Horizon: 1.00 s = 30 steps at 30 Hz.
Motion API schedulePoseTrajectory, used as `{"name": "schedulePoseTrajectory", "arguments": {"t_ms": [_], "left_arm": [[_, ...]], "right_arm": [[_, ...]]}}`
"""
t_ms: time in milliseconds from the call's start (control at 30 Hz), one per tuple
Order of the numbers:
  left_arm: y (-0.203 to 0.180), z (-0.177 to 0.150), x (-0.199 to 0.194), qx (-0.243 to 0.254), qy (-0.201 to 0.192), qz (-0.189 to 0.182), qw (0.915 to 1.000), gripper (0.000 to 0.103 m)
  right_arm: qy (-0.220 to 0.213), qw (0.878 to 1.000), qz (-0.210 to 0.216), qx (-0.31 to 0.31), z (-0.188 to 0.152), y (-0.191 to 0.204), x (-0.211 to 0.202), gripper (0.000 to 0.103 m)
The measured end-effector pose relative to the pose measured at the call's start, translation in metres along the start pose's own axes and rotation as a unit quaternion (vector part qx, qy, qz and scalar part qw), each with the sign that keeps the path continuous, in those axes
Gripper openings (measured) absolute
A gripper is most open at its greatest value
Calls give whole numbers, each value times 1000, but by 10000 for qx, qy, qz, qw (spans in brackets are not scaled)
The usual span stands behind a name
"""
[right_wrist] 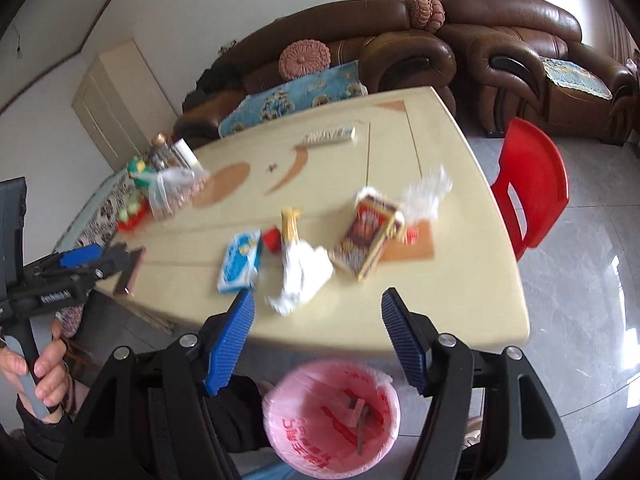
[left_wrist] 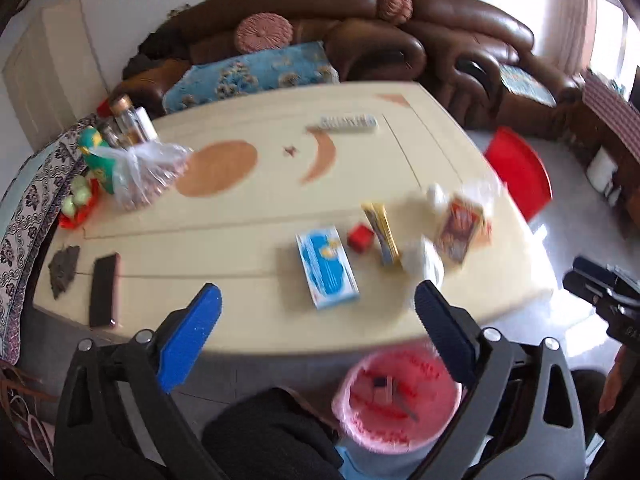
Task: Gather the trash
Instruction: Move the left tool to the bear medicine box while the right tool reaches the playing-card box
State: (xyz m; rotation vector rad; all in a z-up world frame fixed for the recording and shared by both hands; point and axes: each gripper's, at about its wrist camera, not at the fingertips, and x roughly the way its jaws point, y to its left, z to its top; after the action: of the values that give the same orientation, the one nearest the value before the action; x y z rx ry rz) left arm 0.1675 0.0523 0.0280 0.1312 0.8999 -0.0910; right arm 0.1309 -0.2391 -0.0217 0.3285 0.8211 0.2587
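Observation:
On the cream table (left_wrist: pixel 240 208) (right_wrist: pixel 460 280) lie a blue-white box (left_wrist: pixel 326 266) (right_wrist: pixel 239 261), a small red box (left_wrist: pixel 360 237) (right_wrist: pixel 272 238), a yellow wrapper (left_wrist: pixel 380 232) (right_wrist: pixel 291 222), crumpled white tissue (left_wrist: pixel 424 258) (right_wrist: pixel 302 280), a red-brown carton (left_wrist: pixel 460 226) (right_wrist: pixel 366 236) and clear crumpled plastic (right_wrist: pixel 426 192). A bin with a pink liner (left_wrist: pixel 400 400) (right_wrist: pixel 332 416) stands on the floor below the near table edge, with a few scraps inside. My left gripper (left_wrist: pixel 316 312) is open and empty above the near edge. My right gripper (right_wrist: pixel 318 308) is open and empty above the tissue.
A phone (left_wrist: pixel 105 290) and a dark scrap (left_wrist: pixel 63 270) lie at the near left. A remote (left_wrist: pixel 348 123), a knotted plastic bag (left_wrist: pixel 140 176), bottles (left_wrist: pixel 128 122) and toys sit farther back. A red chair (right_wrist: pixel 532 184) stands right of the table. Brown sofas (right_wrist: pixel 400 40) line the wall.

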Motion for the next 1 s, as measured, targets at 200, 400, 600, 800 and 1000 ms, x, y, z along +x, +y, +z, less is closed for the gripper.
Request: {"name": "schedulePoseTrajectory", "arguments": {"t_ms": [200, 400, 600, 800, 1000], "left_arm": [[24, 41, -13, -267, -20, -47, 9996, 95], [21, 49, 8, -253, 337, 33, 9991, 95], [4, 42, 60, -117, 991, 47, 9950, 95], [-10, 38, 104, -55, 1429, 2, 9897, 95], [-12, 35, 137, -197, 1804, -181, 9832, 95]], "right_arm": [[-121, 9996, 50, 247, 37, -8, -3, 65], [6, 9983, 235, 542, 60, -18, 10, 65], [244, 9982, 61, 540, 68, -21, 27, 65], [512, 9959, -24, 741, 65, -31, 51, 65], [841, 9923, -88, 911, 58, -35, 84, 65]]}}
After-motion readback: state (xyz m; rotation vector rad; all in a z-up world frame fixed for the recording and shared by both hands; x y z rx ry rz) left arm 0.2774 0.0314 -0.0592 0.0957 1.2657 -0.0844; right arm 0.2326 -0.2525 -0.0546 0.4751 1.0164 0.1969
